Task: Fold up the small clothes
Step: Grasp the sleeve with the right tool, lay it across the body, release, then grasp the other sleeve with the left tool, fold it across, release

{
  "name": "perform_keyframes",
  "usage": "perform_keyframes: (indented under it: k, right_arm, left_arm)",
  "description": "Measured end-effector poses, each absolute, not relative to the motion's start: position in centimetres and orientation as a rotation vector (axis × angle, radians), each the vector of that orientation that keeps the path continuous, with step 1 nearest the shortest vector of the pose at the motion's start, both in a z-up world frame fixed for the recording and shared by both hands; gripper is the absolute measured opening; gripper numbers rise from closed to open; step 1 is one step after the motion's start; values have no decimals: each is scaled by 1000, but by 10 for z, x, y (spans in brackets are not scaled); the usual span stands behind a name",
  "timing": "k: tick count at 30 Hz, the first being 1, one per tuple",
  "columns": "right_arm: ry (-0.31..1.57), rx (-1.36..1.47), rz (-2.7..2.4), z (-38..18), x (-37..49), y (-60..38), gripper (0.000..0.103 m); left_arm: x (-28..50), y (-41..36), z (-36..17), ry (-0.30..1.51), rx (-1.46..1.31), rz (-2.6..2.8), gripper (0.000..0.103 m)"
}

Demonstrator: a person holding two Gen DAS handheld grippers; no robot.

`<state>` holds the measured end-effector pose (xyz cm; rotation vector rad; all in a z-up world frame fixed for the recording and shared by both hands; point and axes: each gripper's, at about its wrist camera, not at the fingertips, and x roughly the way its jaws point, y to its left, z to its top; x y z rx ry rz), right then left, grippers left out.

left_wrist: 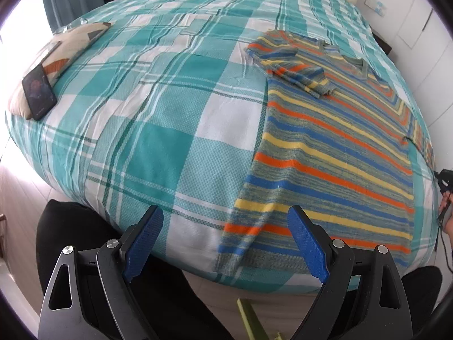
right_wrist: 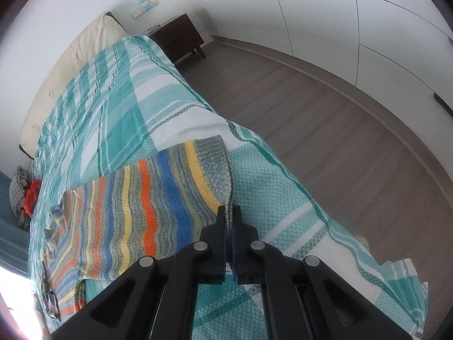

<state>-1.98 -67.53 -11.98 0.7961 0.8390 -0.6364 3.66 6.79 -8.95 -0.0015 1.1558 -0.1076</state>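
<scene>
right gripper (right_wrist: 230, 209) pinching striped sweater (right_wrist: 158, 187) edge, left gripper (left_wrist: 225, 243) clear

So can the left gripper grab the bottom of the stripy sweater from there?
Probably yes. The left gripper is open, and the sweater's bottom corner lies on the bed just ahead of it, with nothing in between. The right gripper pinches a different edge.

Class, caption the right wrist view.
Right gripper shut on striped sweater's sleeve edge over plaid bedspread.
</scene>
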Motion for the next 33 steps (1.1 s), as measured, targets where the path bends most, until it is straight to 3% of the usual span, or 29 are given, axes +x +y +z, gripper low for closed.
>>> perform_keyframes:
  k: [1, 3, 4, 5, 7, 12, 15, 18, 19, 21, 23, 28, 33]
  right_arm:
    - [845, 782, -623, -120, -20, -675, 1]
    - [846, 725, -581, -115, -23, -671, 13]
    - [847, 706, -564, -113, -26, -669, 30]
    - [849, 689, -559, -110, -32, -667, 57]
    - [833, 640, -569, -100, -49, -661, 79]
    - [787, 490, -631, -67, -100, -629, 79]
    - [733, 521, -552, -47, -124, -597, 79]
    - [710, 522, -435, -36, -130, -554, 79]
    - [708, 518, -400, -34, -130, -540, 79]
    - [709, 515, -343, -36, -130, -512, 79]
    - [717, 498, -304, -40, -131, -486, 79]
    - [772, 443, -228, -60, -123, -444, 79]
    - [790, 463, -216, -72, -116, -441, 79]
  left_arm:
    - [39, 69, -88, 1148, 20, -111, 91]
    - [48, 69, -78, 1113, 75, -117, 91]
    - [54, 68, -70, 1084, 101, -121, 91]
    - [61, 65, -60, 1049, 122, -129, 91]
    - [81, 54, -38, 970, 146, -157, 91]
    - [136, -12, -14, 809, 226, -328, 98]
    - [172, -70, -56, 899, 361, -498, 98]
    - [203, -108, -112, 1013, 461, -538, 91]
    - [211, -115, -130, 1054, 483, -521, 87]
    - [227, -120, -156, 1117, 478, -496, 63]
    - [239, -108, -155, 1113, 380, -473, 9]
    - [280, 12, -98, 1019, -116, -269, 9]
    - [319, 137, -110, 1051, -298, 76, 8]
